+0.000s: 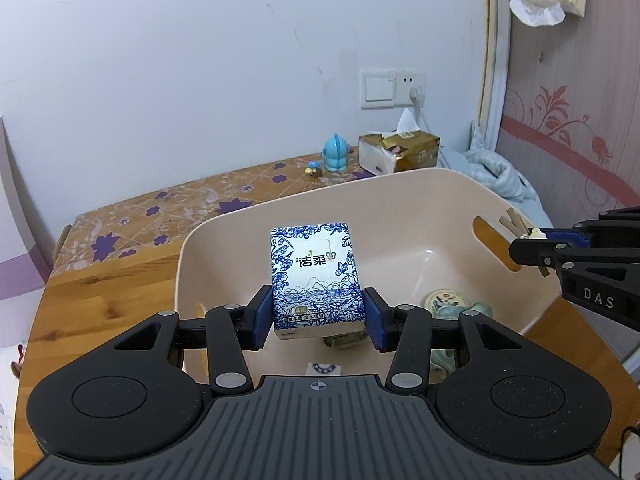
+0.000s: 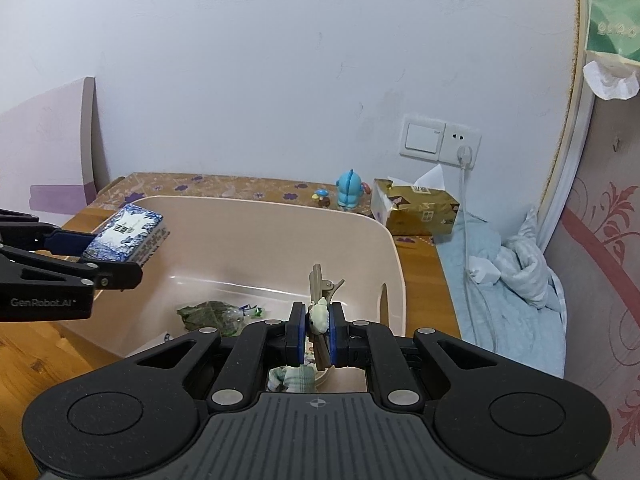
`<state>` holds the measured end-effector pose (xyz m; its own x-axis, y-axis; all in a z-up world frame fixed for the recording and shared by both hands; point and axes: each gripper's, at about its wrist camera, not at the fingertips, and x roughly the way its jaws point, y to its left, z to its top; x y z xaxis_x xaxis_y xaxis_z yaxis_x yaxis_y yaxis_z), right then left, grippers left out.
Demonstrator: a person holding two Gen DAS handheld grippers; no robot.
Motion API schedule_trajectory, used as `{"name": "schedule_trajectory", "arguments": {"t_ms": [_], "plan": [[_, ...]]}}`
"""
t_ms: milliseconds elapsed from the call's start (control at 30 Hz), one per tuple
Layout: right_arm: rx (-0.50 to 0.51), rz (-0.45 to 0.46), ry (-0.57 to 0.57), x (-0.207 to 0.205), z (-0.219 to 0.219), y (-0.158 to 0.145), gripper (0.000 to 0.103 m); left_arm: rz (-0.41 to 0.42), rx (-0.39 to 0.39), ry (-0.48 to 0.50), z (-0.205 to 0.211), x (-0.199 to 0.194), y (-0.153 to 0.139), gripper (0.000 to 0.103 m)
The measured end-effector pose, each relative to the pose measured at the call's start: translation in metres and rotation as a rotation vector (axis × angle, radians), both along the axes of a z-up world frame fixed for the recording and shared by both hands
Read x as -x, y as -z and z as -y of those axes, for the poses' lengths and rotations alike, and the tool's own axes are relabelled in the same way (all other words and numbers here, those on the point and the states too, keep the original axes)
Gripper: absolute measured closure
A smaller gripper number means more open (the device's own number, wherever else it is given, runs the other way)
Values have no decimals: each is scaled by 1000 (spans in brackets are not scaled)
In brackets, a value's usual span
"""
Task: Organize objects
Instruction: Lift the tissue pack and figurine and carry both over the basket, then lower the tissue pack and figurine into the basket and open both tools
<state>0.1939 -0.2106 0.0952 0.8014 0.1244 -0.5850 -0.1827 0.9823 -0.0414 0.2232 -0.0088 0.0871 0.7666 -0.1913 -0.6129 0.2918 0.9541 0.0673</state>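
A blue-and-white tissue pack [image 1: 316,276] hangs over the beige plastic bin [image 1: 280,208], with my left gripper [image 1: 319,318] shut on its lower end. From the right wrist view the same pack [image 2: 128,238] and the left gripper [image 2: 108,258] sit above the bin's [image 2: 248,208] left wall. My right gripper [image 2: 318,334] is shut on a brown hair clip with a pale charm [image 2: 320,312], held over the bin's near right part. In the left wrist view the right gripper [image 1: 528,248] shows at the bin's right rim with the hair clip [image 1: 518,226] sticking out.
Inside the bin lie a dark green packet [image 2: 204,314], a round tin [image 1: 445,302] and a folded cloth [image 2: 298,378]. On the wooden table [image 1: 104,292] at the back stand a blue figurine [image 2: 351,192] and a gold tissue box [image 2: 416,210]. Bedding [image 2: 516,280] lies to the right.
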Motion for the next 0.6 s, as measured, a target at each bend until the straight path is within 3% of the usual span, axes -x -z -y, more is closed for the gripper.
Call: {"name": "schedule_trajectory", "arguments": {"t_ms": [600], "plan": [[98,-109,-55,-46,-16,28,92,-193,-28,31,7,-55,38,55]]}}
